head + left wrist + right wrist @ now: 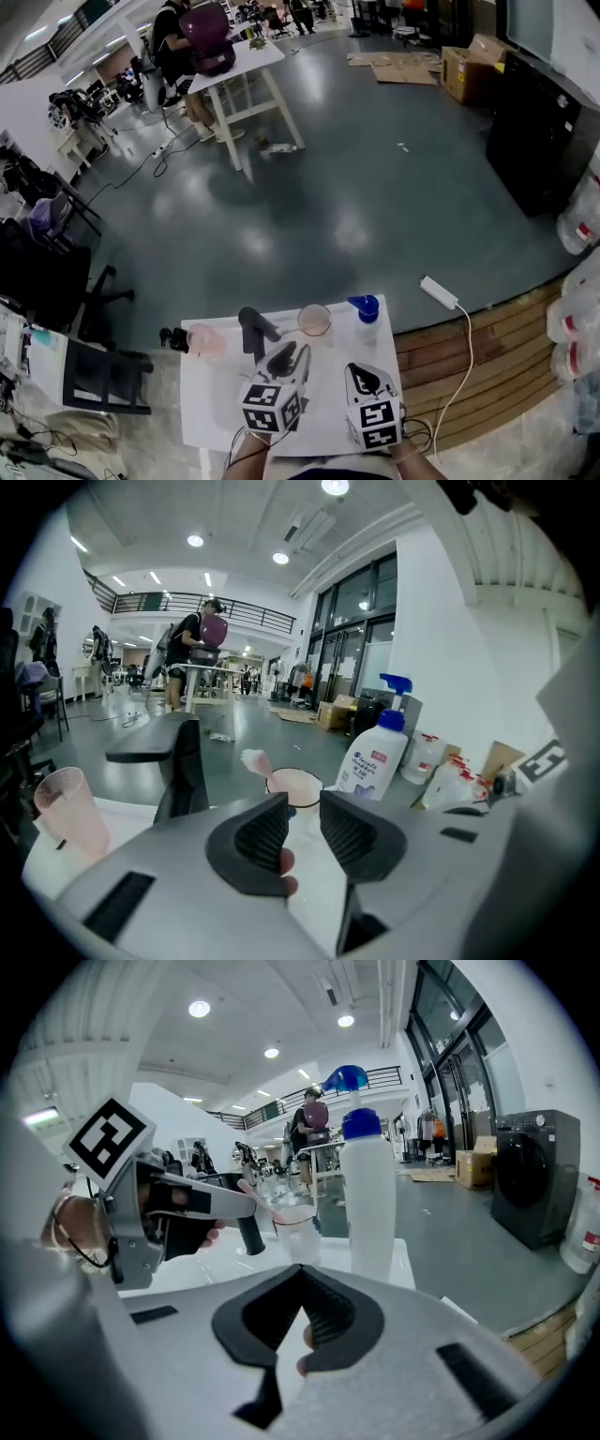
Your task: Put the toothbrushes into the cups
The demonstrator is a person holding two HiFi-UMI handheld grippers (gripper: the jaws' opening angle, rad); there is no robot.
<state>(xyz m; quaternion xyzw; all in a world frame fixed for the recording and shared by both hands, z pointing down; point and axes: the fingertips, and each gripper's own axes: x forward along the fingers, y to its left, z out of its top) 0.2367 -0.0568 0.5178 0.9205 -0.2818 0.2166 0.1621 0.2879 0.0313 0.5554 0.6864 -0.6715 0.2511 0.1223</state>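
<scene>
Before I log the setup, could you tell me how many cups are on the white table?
2. A pink cup stands near the table's far-left corner; a second cup, holding a pink toothbrush, stands at the far edge, left of the blue-capped bottle. None looks hidden.

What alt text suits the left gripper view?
The left hand-held gripper is open and empty. Beyond it, a pink toothbrush leans in a translucent plastic cup beside a white blue-capped bottle; a pink plastic cup stands at left.
</scene>
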